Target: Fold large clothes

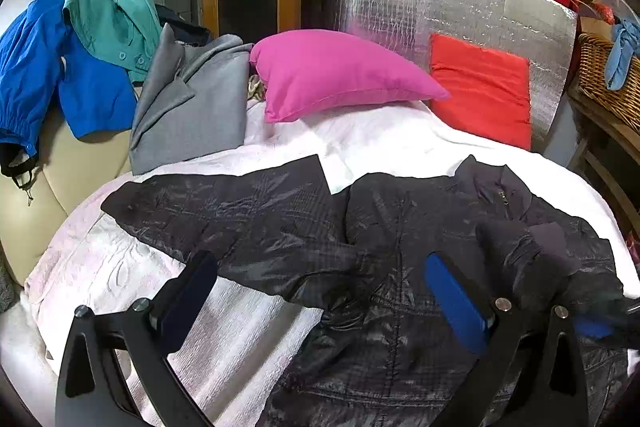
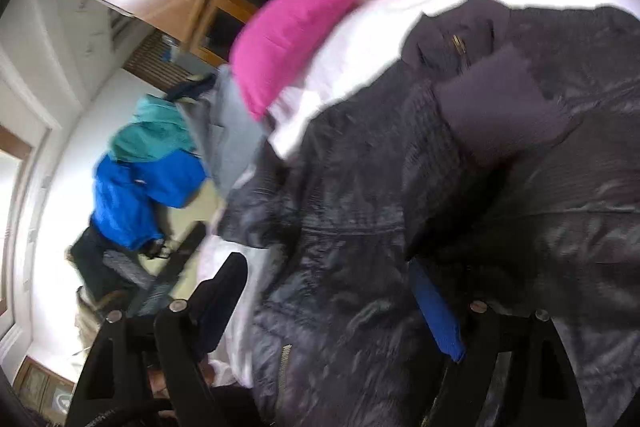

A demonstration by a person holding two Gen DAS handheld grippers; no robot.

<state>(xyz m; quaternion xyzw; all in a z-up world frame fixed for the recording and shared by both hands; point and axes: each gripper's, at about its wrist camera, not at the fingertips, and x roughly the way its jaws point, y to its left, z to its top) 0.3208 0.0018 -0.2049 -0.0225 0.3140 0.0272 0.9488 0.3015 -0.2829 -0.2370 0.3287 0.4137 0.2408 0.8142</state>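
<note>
Jacket: the shiny black quilted nylon jacket [image 1: 360,247] is lying spread on the white textured bedcover [image 1: 224,327], directly beneath both tongs.
Left tongs [image 1: 324,291]: hovering agape, holding nothing.
Right tongs [image 2: 332,303]: gaping too, empty.
Sleeve [image 1: 216,203]: stretching away ahead-left.
Risk: slick fabric is likely slipping from a shallow pinch, undoing the fold.

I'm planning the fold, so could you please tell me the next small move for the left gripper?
Probably lower the open left gripper and pinch the shiny black quilted jacket's outstretched sleeve, since it lies flat across the white bedspread, unfolded.
</note>
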